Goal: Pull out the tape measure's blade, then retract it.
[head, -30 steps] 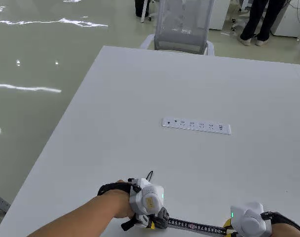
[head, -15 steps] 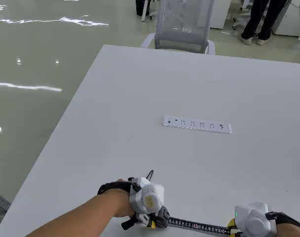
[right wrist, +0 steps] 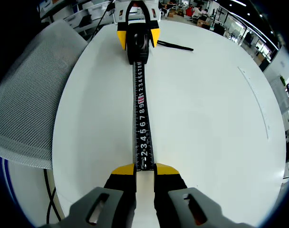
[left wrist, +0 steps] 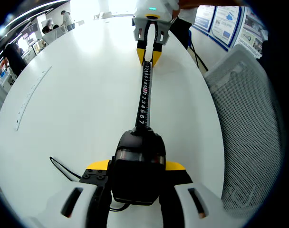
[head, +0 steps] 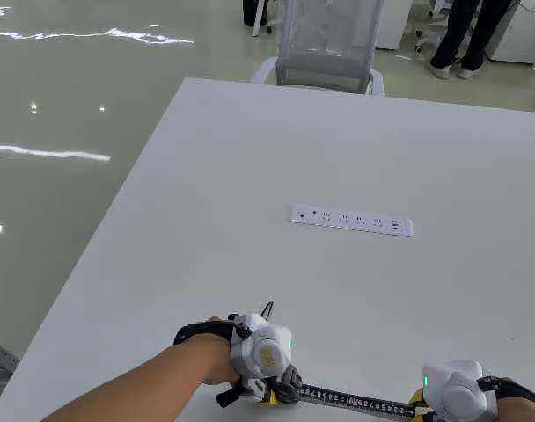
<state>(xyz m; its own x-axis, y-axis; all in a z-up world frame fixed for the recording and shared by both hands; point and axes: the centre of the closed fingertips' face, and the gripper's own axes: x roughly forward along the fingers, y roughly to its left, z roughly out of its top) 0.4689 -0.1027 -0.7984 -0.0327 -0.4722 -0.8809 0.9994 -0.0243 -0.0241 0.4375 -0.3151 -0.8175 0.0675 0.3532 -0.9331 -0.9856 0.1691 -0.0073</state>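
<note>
My left gripper (left wrist: pixel 137 167) is shut on the black tape measure case (left wrist: pixel 137 164), low on the white table near its front edge. The case (head: pixel 285 387) sits under the left gripper (head: pixel 272 391) in the head view. The black blade (left wrist: pixel 144 95) with white numerals runs straight out from the case to my right gripper (left wrist: pixel 149 53). In the right gripper view the blade (right wrist: pixel 141 114) stretches from the far case (right wrist: pixel 136 45) to my right gripper (right wrist: pixel 144 169), which is shut on the blade's end. The blade (head: pixel 355 403) lies just above the table between both grippers; the right gripper (head: pixel 419 406) is at the bottom edge.
A white power strip (head: pixel 351 221) lies mid-table, beyond the grippers. A grey mesh chair (head: pixel 327 44) stands at the table's far edge, another mesh chair (right wrist: pixel 28 90) beside the near edge. A thin black cord (right wrist: pixel 174 46) lies by the case. A person's legs (head: pixel 461 35) stand far back.
The right gripper has moved further right and away from the case, drawing out more blade. The left gripper and case have stayed about where they were.
</note>
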